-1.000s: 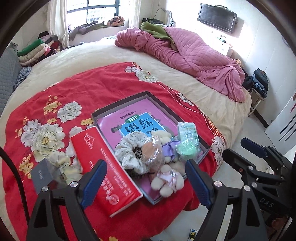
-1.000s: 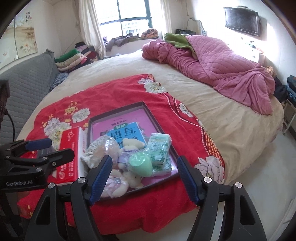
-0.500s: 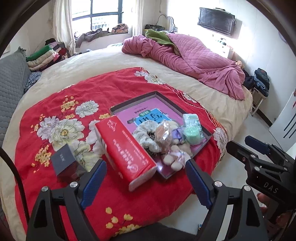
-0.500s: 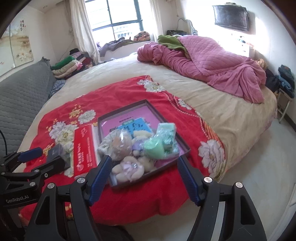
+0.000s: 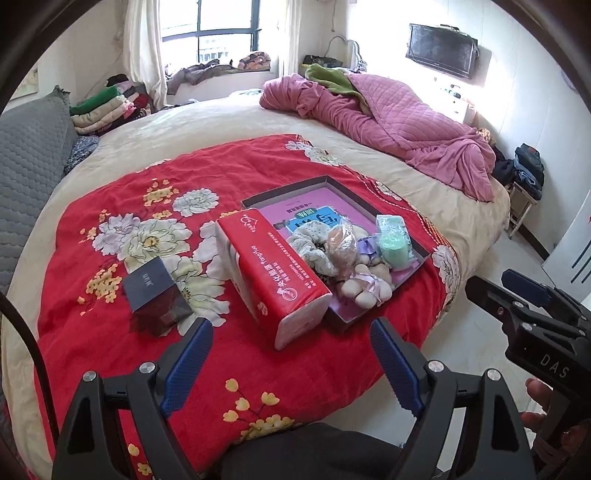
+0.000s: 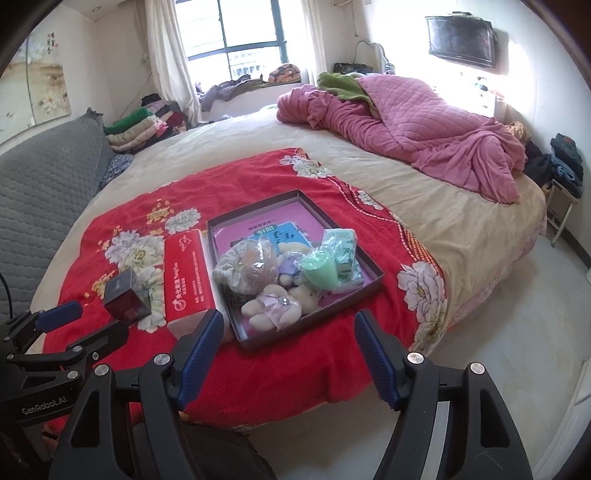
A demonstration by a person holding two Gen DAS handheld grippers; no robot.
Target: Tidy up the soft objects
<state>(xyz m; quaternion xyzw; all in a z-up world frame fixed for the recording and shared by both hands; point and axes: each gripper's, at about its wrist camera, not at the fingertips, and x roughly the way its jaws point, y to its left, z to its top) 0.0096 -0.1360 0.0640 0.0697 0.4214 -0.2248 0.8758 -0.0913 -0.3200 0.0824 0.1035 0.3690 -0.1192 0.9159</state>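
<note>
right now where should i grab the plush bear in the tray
Grip the plush bear across its body, coming down from above at the tray's near end. It lies uppermost there, limbs splayed, with the bagged toy crowding it only behind. The open right gripper is probably the nearer one.

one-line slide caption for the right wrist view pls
Open right tongs hover before a shallow box of soft toys on a red floral blanket, red tissue pack alongside.

Sunlit bedroom (image 6: 424, 192), window (image 6: 243, 33), wall television (image 6: 461, 37)
</note>
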